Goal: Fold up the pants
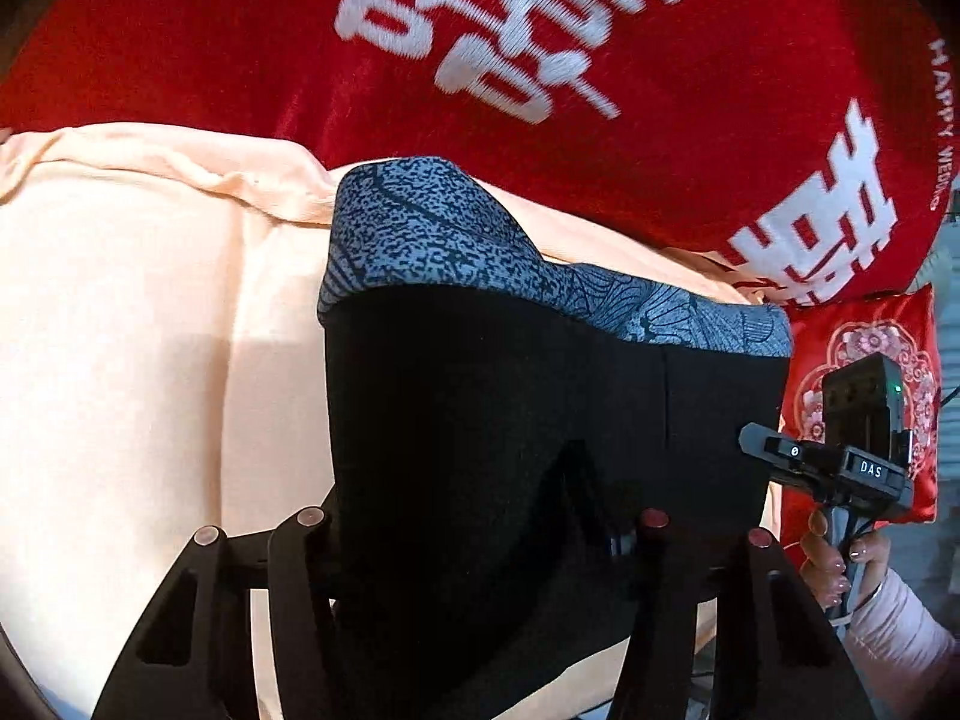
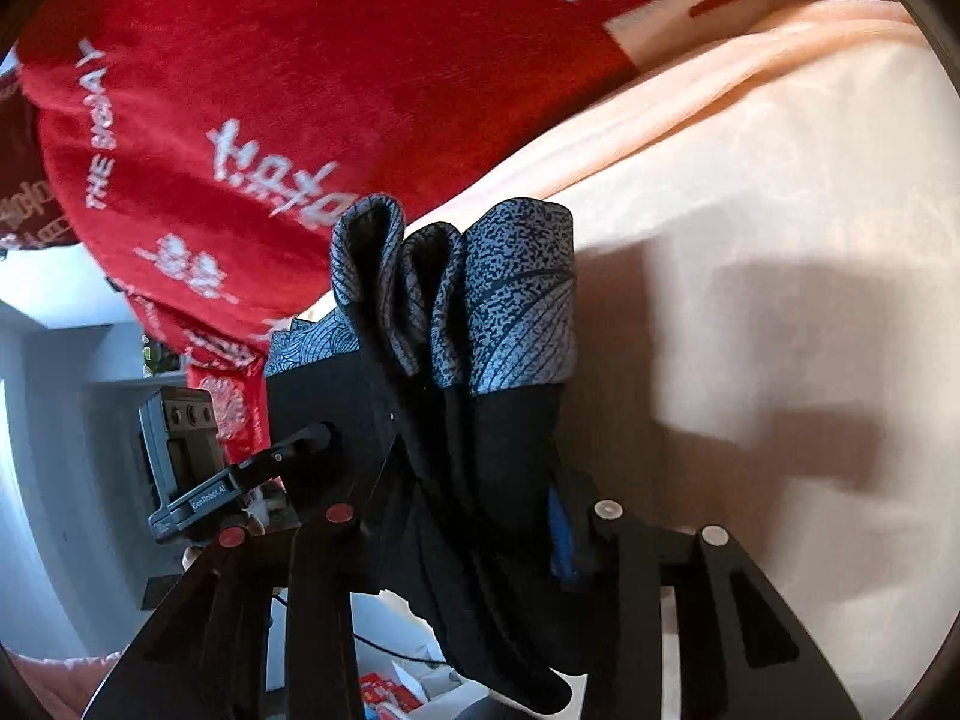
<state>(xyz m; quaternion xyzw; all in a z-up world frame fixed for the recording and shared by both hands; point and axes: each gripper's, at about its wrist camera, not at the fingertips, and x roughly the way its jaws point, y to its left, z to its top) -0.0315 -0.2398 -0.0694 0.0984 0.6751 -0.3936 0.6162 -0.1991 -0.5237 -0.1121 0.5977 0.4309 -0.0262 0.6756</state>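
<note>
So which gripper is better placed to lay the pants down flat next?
Probably the left gripper: the pants hang spread and flat from it over the peach sheet, while the right gripper holds a bunched, folded clump.

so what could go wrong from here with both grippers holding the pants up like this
The right gripper holds the pants by a bunched wad at the patterned waistband, so layers could slip out unevenly. The left gripper appears to hold a flatter edge, so the two sides may land misaligned and crease the fold. The fabric hangs over the peach bedding close to the red blanket; it could drag or snag when lowered.
</note>
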